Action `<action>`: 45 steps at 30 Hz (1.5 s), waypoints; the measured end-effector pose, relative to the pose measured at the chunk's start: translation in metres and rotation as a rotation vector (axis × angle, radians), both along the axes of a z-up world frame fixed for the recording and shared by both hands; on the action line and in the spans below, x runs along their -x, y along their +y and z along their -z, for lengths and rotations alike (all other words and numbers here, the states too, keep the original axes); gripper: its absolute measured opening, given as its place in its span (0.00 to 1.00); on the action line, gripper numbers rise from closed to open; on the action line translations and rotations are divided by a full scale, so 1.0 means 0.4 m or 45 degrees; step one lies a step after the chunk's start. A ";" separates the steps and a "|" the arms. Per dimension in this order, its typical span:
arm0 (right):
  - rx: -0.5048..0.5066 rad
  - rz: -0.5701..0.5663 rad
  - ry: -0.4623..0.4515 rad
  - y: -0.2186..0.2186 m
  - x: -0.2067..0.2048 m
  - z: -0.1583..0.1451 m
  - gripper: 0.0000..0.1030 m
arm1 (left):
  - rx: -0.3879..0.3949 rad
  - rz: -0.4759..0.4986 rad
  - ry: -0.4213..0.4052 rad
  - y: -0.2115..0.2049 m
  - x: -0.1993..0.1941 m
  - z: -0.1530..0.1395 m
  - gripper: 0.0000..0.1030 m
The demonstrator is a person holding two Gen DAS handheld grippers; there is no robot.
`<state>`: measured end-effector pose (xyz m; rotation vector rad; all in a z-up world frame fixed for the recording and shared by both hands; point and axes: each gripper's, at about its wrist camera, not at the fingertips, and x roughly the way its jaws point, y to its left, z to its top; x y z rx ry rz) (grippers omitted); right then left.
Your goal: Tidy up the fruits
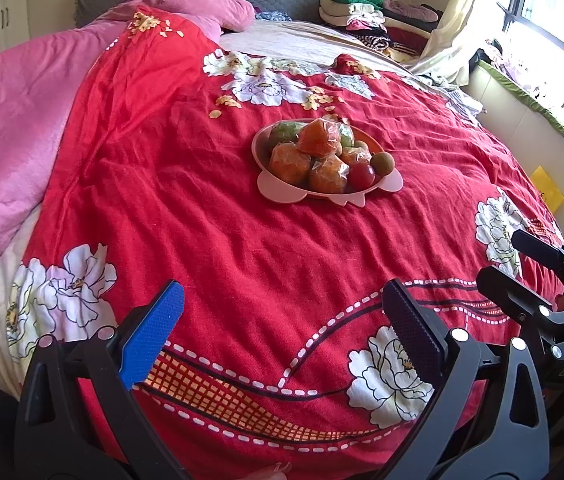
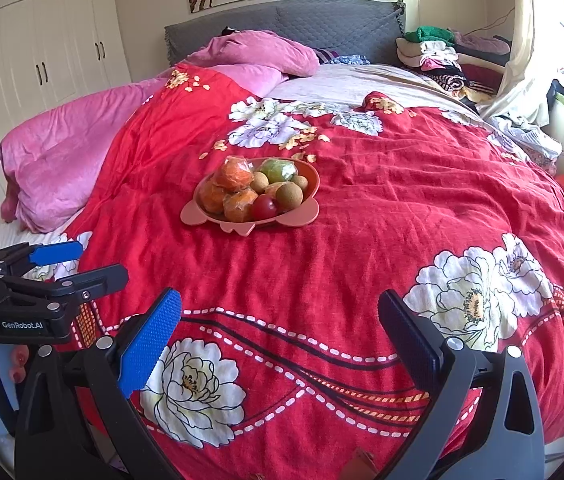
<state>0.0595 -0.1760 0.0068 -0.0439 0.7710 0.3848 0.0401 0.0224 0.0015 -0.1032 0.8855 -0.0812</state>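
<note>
A pink plate (image 1: 278,193) (image 2: 302,214) sits in the middle of the red flowered bedspread. It holds a heap of fruit: several oranges wrapped in plastic (image 1: 319,137) (image 2: 233,176), a green fruit (image 1: 284,131) (image 2: 278,170), a red tomato (image 1: 362,175) (image 2: 264,207) and small brown round fruits (image 1: 383,163) (image 2: 289,196). My left gripper (image 1: 284,316) is open and empty, well short of the plate. My right gripper (image 2: 280,322) is open and empty too, near the bed's front edge. Each gripper shows in the other's view, the right one (image 1: 522,260) and the left one (image 2: 82,262).
A pink quilt (image 1: 14,152) (image 2: 70,148) lies bunched along the left side of the bed. Folded clothes (image 1: 362,12) (image 2: 438,56) are stacked at the far right by the grey headboard. A window and curtain are on the right; white wardrobes (image 2: 42,52) stand left.
</note>
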 end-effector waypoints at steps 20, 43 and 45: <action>0.003 0.012 -0.001 -0.004 0.002 -0.003 0.95 | -0.023 -0.003 -0.005 0.001 0.006 -0.011 0.91; 0.005 0.114 0.034 -0.083 -0.067 0.024 0.95 | 0.017 -0.057 -0.125 0.072 -0.025 -0.040 0.91; 0.012 0.146 0.034 -0.111 -0.095 0.029 0.95 | -0.030 -0.104 -0.105 0.122 -0.069 -0.038 0.91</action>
